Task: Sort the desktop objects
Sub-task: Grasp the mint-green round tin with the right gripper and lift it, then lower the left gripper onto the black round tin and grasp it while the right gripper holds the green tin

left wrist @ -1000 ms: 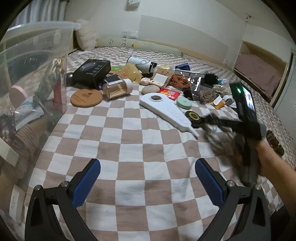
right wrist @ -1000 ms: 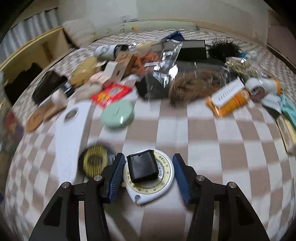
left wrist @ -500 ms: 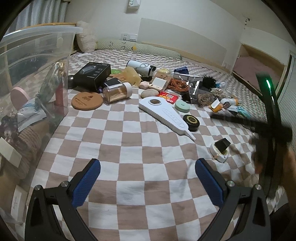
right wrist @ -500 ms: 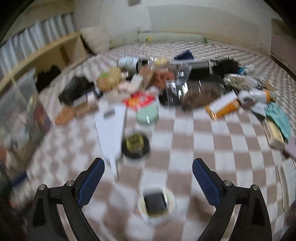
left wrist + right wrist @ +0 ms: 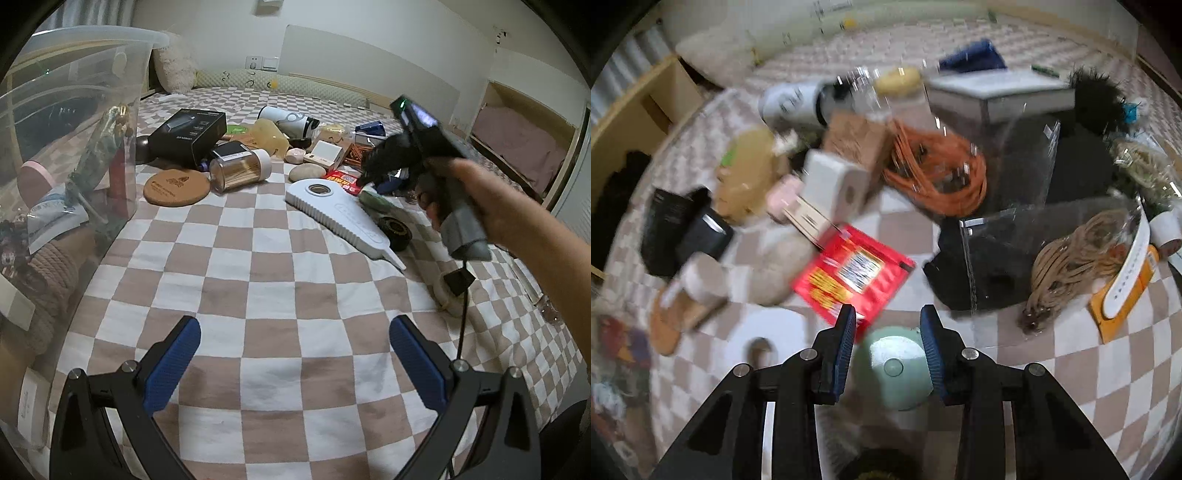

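Jaws on my left gripper [image 5: 293,363] spread wide over bare checkered bedspread [image 5: 280,291], nothing between them. Right gripper [image 5: 888,341] has just been closing; mint-green round case [image 5: 892,369] sits between the blue pads, but I can't tell if they touch it yet. Just beyond: red packet [image 5: 855,273], then orange cord coil [image 5: 936,171]. Clear storage bin [image 5: 70,155] stands far left.
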`<state>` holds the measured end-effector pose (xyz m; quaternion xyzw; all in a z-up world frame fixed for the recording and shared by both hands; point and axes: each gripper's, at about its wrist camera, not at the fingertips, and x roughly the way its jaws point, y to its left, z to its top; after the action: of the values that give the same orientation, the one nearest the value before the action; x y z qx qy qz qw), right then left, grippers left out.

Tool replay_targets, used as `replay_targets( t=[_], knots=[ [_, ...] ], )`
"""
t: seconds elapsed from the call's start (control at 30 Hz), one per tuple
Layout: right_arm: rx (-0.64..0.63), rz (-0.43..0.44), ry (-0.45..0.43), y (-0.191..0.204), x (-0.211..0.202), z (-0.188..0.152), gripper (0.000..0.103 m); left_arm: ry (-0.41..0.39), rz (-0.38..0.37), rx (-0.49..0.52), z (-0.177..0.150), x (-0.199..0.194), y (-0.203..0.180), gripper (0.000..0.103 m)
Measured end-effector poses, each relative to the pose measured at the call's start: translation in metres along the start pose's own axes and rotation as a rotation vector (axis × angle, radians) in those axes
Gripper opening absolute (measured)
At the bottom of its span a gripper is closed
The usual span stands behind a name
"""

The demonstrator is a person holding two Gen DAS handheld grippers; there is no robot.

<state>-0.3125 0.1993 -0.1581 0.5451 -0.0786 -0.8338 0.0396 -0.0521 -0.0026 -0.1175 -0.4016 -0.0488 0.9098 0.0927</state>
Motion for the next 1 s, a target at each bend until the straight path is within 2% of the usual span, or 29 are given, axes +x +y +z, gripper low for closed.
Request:
replay_targets(
  t=[0.13, 0.23, 0.43, 0.63, 0.73, 0.83, 0.93, 1.0],
  knots=[
    [-0.064, -0.008, 0.027, 0.002, -0.006, -0.025, 0.037, -0.006, -0.004, 0.000, 0.000, -0.002, 0.000, 0.102],
    [-0.113, 0.016, 0.043, 0.007, -0.021, -0.061, 0.037, -0.008, -0.011, -0.004, 0.001, -0.003, -0.002, 0.102],
    [-0.116, 0.078, 0.068, 0.006, -0.051, -0.137, 0.037, -0.026, -0.004, 0.025, -0.001, -0.011, -0.010, 0.102],
    [-0.150, 0.088, 0.056, 0.015, -0.078, -0.194, 0.037, -0.023, 0.004, 0.038, -0.007, -0.017, -0.007, 0.102],
    [-0.213, 0.080, 0.008, 0.024, -0.094, -0.215, 0.037, -0.014, -0.013, 0.038, -0.009, -0.020, -0.005, 0.102],
    [-0.200, 0.144, -0.065, 0.019, -0.123, -0.222, 0.037, -0.014, -0.045, 0.059, -0.016, -0.023, -0.011, 0.102],
    [-0.097, 0.188, -0.184, -0.008, -0.161, -0.216, 0.037, -0.005, -0.102, 0.097, -0.025, -0.024, -0.024, 0.102],
    [-0.024, 0.197, -0.228, -0.030, -0.177, -0.214, 0.037, -0.001, -0.139, 0.125, -0.030, -0.023, -0.036, 0.102]
  ],
)
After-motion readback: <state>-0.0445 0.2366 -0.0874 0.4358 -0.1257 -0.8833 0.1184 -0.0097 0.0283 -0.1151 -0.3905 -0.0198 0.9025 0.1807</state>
